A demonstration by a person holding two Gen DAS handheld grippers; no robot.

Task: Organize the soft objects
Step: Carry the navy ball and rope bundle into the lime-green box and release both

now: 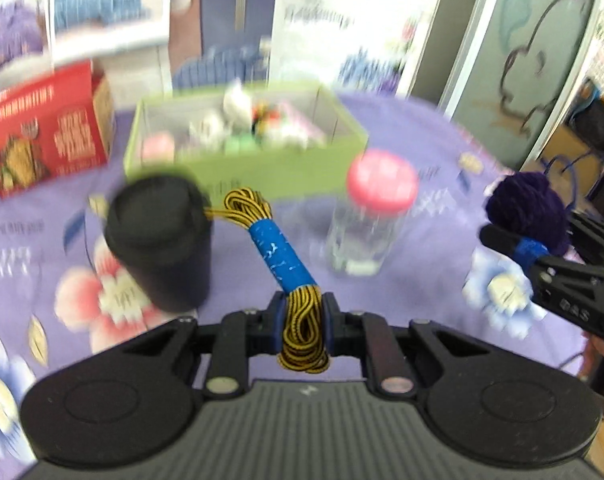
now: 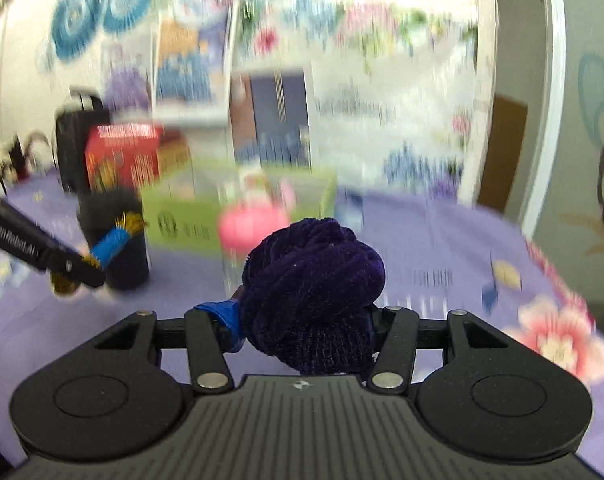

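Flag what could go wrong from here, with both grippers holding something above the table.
1. The left gripper pinches the yellow-black cord bundle only near one end; the long free end could swing into the black cup or the pink-lidded glass jar just ahead.
2. The purple knit ball bulges well past the right gripper jaws and might squeeze out.
3. Both views are motion-blurred, so aiming at the green box may be imprecise.

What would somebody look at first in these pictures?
Probably the yellow-and-black cord bundle with its blue wrap, pinched in the left claw right at the front. Next, the fuzzy dark purple ball squeezed in the right claw. Behind them on the flowery purple tablecloth stand a black cup, a pink-lidded jar and a green box.
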